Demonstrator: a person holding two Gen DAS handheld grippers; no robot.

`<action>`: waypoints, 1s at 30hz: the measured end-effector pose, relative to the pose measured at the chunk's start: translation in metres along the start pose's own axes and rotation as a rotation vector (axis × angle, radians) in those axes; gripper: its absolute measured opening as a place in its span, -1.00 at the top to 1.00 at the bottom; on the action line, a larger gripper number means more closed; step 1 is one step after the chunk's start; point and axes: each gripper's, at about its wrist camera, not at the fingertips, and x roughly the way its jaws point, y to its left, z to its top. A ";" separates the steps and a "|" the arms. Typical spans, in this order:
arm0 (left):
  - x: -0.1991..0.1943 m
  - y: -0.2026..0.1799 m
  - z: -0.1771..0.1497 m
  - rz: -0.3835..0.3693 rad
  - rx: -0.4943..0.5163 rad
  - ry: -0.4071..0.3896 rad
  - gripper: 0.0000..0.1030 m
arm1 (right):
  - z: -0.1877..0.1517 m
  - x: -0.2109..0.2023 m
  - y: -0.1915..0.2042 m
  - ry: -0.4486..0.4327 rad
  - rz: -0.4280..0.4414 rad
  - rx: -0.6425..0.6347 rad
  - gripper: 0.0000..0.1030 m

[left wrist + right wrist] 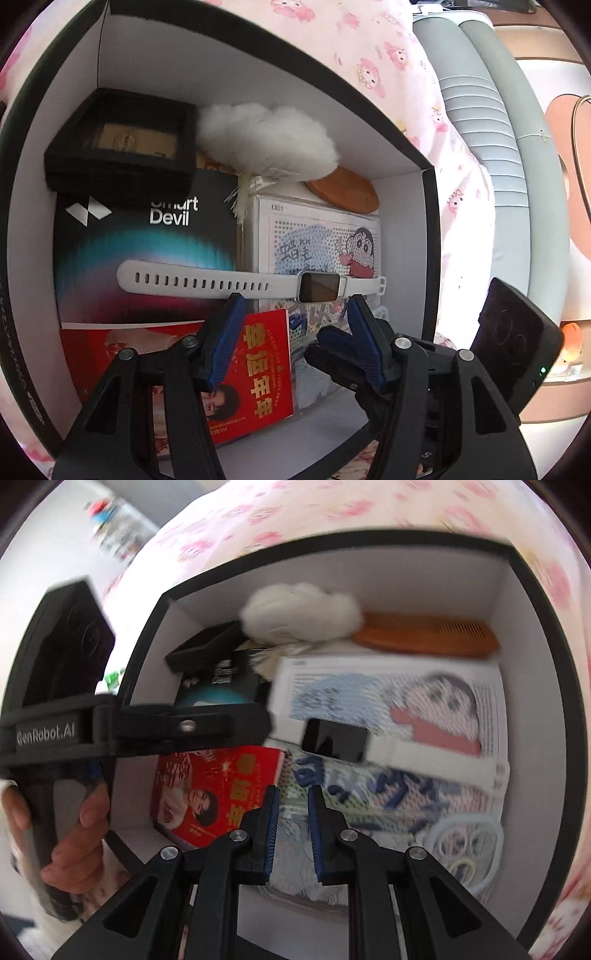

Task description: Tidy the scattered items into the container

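Bed with pink cartoon-print sheet (369,55), black open box with white interior (430,221) resting on it

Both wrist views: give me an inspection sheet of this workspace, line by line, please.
Surface: pink cartoon-print bedding under the box.
Job's things: black box with white inside holds white smartwatch lying flat across Smart Devil box and Shin-chan pegboard kit; also black frame box, white fluff, wooden comb, red booklet.
Clutter: hair ties in the box corner.
Grippers: left gripper open above the watch; right gripper open, empty.
Cables: nothing seen.
Surroundings: grey-green padded headboard.
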 end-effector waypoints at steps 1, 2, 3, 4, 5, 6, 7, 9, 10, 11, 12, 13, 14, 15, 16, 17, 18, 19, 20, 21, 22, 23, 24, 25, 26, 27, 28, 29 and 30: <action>0.001 0.001 0.000 -0.011 -0.008 0.007 -0.22 | 0.002 0.001 0.003 0.001 0.002 -0.003 0.74; 0.002 0.001 -0.001 -0.021 -0.010 0.017 -0.26 | 0.003 0.003 0.003 0.009 0.012 -0.001 0.74; 0.004 0.001 -0.003 -0.020 -0.004 0.028 -0.26 | 0.005 0.006 0.003 0.023 0.021 0.005 0.74; 0.004 0.000 -0.004 -0.014 0.003 0.032 -0.26 | 0.006 0.010 0.004 0.039 0.023 0.007 0.74; 0.003 0.001 -0.004 -0.014 0.004 0.030 -0.26 | 0.006 0.012 0.005 0.040 0.019 0.003 0.74; 0.001 0.002 -0.005 -0.016 -0.001 0.022 -0.26 | 0.006 0.014 0.006 0.042 0.014 -0.001 0.74; -0.002 0.004 -0.005 -0.021 -0.006 0.007 -0.26 | 0.006 0.013 0.007 0.041 0.011 -0.003 0.73; -0.008 0.008 -0.005 -0.029 -0.014 -0.013 -0.26 | 0.004 0.011 0.009 0.046 0.048 -0.008 0.74; -0.009 0.009 -0.005 -0.039 -0.016 -0.012 -0.26 | 0.002 0.011 0.010 0.067 0.089 -0.010 0.74; -0.009 0.008 -0.005 -0.042 -0.015 -0.013 -0.26 | 0.001 0.011 0.010 0.080 0.124 -0.014 0.74; -0.009 0.008 -0.005 -0.035 -0.012 -0.020 -0.26 | 0.000 0.008 0.011 0.072 0.121 -0.024 0.74; -0.014 0.007 -0.004 -0.028 -0.004 -0.033 -0.26 | 0.000 0.003 0.010 0.052 0.093 -0.034 0.74; -0.018 0.005 -0.004 -0.027 0.008 -0.049 -0.26 | 0.000 -0.002 0.009 0.025 0.058 -0.043 0.74; -0.020 0.004 -0.003 -0.034 0.020 -0.065 -0.26 | 0.002 -0.008 0.006 -0.004 0.029 -0.044 0.74; -0.021 0.002 -0.002 -0.042 0.028 -0.077 -0.26 | 0.005 -0.012 0.002 -0.027 0.014 -0.037 0.74; -0.022 0.001 0.001 -0.042 0.032 -0.095 -0.26 | 0.008 -0.016 -0.003 -0.042 0.008 -0.021 0.74; -0.022 -0.002 0.005 -0.026 0.038 -0.117 -0.24 | 0.011 -0.018 -0.010 -0.044 -0.006 0.002 0.74; -0.021 -0.006 0.009 0.001 0.057 -0.131 -0.24 | 0.012 -0.018 -0.015 -0.037 -0.035 0.019 0.74; -0.020 -0.010 0.012 0.024 0.072 -0.144 -0.23 | 0.014 -0.017 -0.017 -0.032 -0.077 0.030 0.74; -0.019 -0.012 0.016 0.049 0.076 -0.156 -0.23 | 0.014 -0.018 -0.021 -0.036 -0.119 0.038 0.74; -0.019 -0.014 0.020 0.074 0.075 -0.159 -0.23 | 0.017 -0.020 -0.029 -0.042 -0.136 0.049 0.74; -0.020 -0.014 0.022 0.092 0.073 -0.148 -0.23 | 0.015 -0.021 -0.034 -0.046 -0.131 0.064 0.74; -0.016 -0.012 0.022 0.113 0.069 -0.130 -0.23 | 0.013 -0.022 -0.038 -0.046 -0.115 0.086 0.74; -0.013 -0.009 0.022 0.138 0.064 -0.109 -0.23 | 0.011 -0.023 -0.042 -0.046 -0.104 0.102 0.74; -0.007 -0.009 0.023 0.142 0.062 -0.093 -0.23 | 0.010 -0.024 -0.045 -0.050 -0.100 0.115 0.74; -0.004 -0.012 0.023 0.136 0.064 -0.087 -0.25 | 0.009 -0.026 -0.048 -0.053 -0.106 0.124 0.74; -0.005 -0.012 0.020 0.124 0.062 -0.073 -0.25 | 0.008 -0.027 -0.050 -0.055 -0.115 0.129 0.74; -0.006 -0.011 0.017 0.107 0.058 -0.055 -0.26 | 0.008 -0.028 -0.051 -0.056 -0.116 0.133 0.74; -0.005 -0.009 0.012 0.094 0.056 -0.036 -0.26 | 0.007 -0.028 -0.050 -0.052 -0.109 0.134 0.74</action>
